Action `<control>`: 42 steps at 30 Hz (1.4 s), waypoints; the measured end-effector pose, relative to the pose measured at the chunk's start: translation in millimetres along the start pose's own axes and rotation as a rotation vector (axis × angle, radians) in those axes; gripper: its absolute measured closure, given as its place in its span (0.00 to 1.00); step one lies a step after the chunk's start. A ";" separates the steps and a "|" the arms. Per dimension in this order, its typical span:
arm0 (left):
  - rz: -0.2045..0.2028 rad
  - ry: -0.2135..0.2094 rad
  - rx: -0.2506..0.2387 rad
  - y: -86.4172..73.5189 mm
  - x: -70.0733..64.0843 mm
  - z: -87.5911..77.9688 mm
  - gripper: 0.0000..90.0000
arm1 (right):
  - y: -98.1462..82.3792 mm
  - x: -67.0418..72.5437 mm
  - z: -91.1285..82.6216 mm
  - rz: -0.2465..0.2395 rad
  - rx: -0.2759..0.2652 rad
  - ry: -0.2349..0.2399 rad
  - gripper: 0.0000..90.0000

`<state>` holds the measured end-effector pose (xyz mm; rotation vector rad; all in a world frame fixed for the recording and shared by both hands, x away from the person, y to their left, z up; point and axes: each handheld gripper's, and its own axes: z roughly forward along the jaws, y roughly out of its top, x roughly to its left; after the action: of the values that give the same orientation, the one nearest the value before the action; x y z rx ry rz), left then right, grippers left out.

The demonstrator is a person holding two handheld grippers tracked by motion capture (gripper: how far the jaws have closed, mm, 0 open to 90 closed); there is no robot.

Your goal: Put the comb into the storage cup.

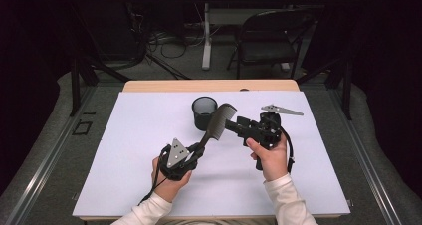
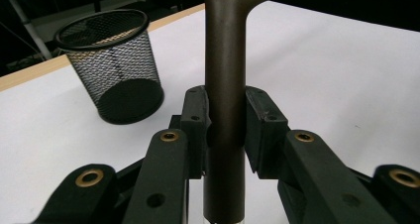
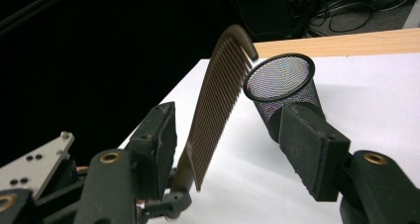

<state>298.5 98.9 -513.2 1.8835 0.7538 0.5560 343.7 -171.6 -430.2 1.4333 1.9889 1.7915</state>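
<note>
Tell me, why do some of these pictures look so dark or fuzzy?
High view: the white table is evenly lit, the room behind it sinks into black. Left gripper view: the near fingers are soft, the mesh cup sharper. Right gripper view: black backdrop; the comb reads clearly against it.

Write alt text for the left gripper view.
The left tool clamps the dark handle of a comb, which rises upright out of frame. Behind, to the left, a black mesh cup stands on the white table.

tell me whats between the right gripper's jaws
The comb, its toothed end standing between the open right gripper jaws without touching either pad, seen in the right gripper view. The left gripper clamps its handle.
</note>
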 end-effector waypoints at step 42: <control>0.039 -0.051 0.009 -1.5 -18.4 2.7 0.81 | -4.7 -16.0 -0.2 0.095 -0.004 0.060 0.82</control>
<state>286.9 84.6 -516.5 1.9173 0.6886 0.5283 349.8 -181.9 -441.7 1.5152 1.9745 1.8976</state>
